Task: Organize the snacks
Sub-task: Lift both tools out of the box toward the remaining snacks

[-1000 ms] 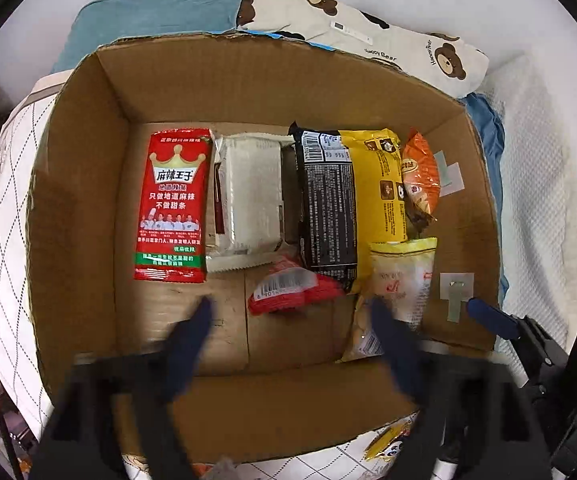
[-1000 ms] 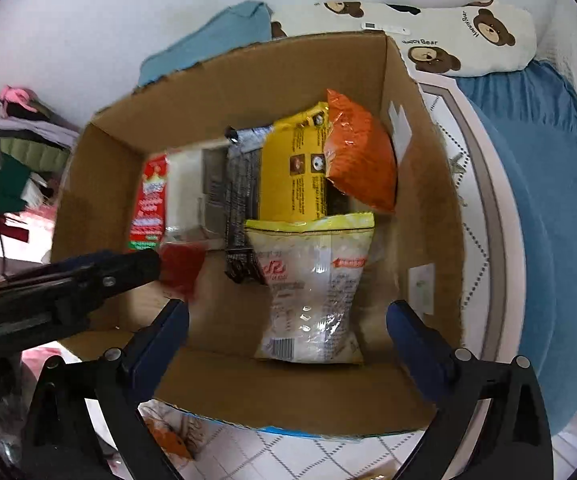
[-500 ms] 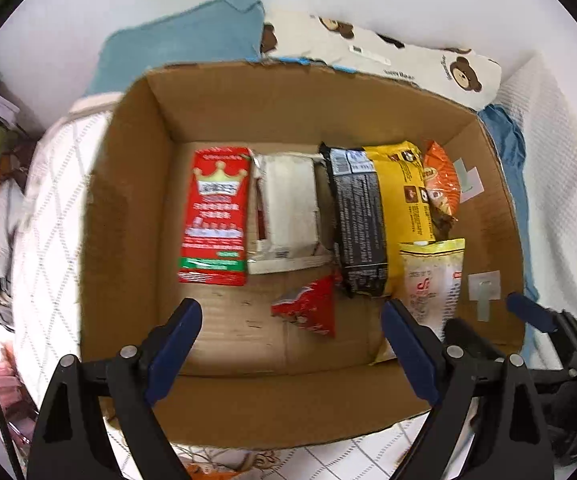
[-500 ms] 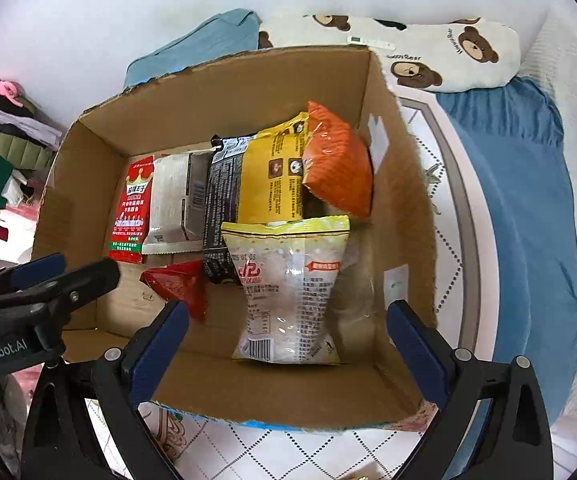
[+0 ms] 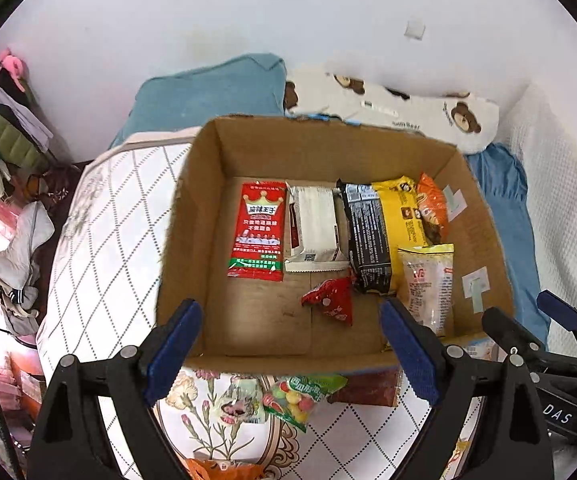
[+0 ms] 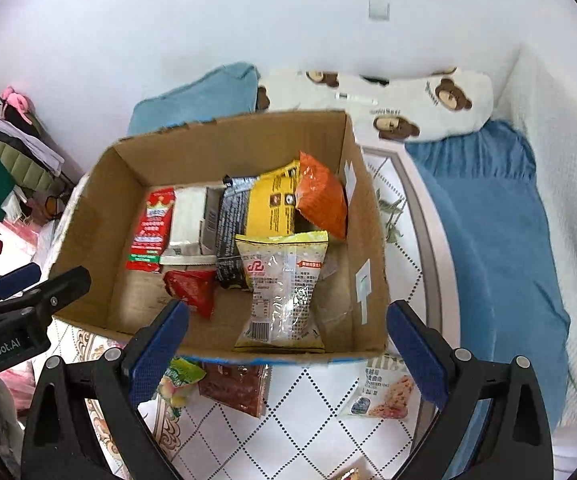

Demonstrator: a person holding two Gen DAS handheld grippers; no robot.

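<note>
Cardboard box at frame centre, holding a row of snack packets: red crowned packet at left, white packet, black packet, yellow packet, orange bag at right. A small red packet lies nearer the lower edge. Left gripper and right gripper: jaws spread wide, nothing between them. Loose snacks lie below the box.

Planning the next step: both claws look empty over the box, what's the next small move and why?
Probably bring the left claw down onto the green candy bag lying just outside the cardboard box. Both claws, the right one too, stand open with nothing between them, and packets still lie on the bedcover outside the box.
</note>
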